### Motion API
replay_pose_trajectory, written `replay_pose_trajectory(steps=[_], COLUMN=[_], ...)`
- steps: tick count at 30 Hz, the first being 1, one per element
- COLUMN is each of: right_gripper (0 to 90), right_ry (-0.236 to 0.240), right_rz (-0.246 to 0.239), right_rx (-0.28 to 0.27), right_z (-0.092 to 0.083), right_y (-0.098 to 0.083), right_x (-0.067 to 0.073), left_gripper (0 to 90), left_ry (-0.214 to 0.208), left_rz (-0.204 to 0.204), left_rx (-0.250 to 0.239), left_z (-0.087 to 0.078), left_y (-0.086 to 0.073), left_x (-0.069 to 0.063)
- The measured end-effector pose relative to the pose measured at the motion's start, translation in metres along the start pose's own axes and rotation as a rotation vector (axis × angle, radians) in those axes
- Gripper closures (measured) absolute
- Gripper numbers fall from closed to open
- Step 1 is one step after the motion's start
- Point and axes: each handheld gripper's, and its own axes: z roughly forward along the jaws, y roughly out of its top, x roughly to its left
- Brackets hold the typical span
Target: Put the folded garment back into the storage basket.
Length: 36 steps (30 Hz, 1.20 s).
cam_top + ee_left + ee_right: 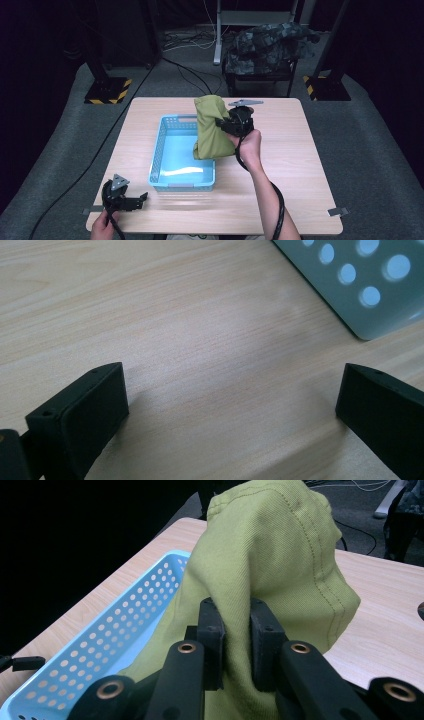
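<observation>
A pale wooden counter (280,200) carries a light blue basket (160,150) with rows of round holes in its walls; its long side runs away from the person, and its floor shows bare at the near end. Behind the counter, on the grey floor, stands a chair heaped with dark patterned cloth (267,45), with cables trailing beside it.

The right tongs (227,125) are pressed together on a fold of an olive-green cloth (210,127), pinching it from the side. The cloth is a knitted fabric with a stitched seam running down one edge. It hangs bunched, its long axis close to upright, the top rounded, the lower end reaching down inside the far right part of the basket, over the right wall.

The left tongs (137,200) rest at the near left corner of the counter, spread wide with nothing between them, pointing toward the basket's near corner.
</observation>
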Motion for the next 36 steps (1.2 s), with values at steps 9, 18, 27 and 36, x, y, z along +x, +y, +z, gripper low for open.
replay_pose_trajectory(steps=[9, 18, 27, 36], right_gripper=[78.9, 78.8, 78.8, 78.7], right_ry=[0.008, 0.023, 0.043, 0.055], right_rz=[0.009, 0.012, 0.018, 0.024], right_rx=[0.004, 0.011, 0.017, 0.023], right_z=[0.006, 0.013, 0.023, 0.030], right_y=[0.001, 0.002, 0.003, 0.002], right_x=[0.003, 0.011, 0.019, 0.025], left_gripper=[0.0, 0.0, 0.0, 0.0], left_ry=[0.000, 0.000, 0.000, 0.000], left_rz=[-0.001, 0.000, 0.000, 0.000], left_rx=[0.000, 0.000, 0.000, 0.000], left_z=[0.000, 0.000, 0.000, 0.000], left_y=[0.000, 0.000, 0.000, 0.000], left_x=[0.000, 0.000, 0.000, 0.000])
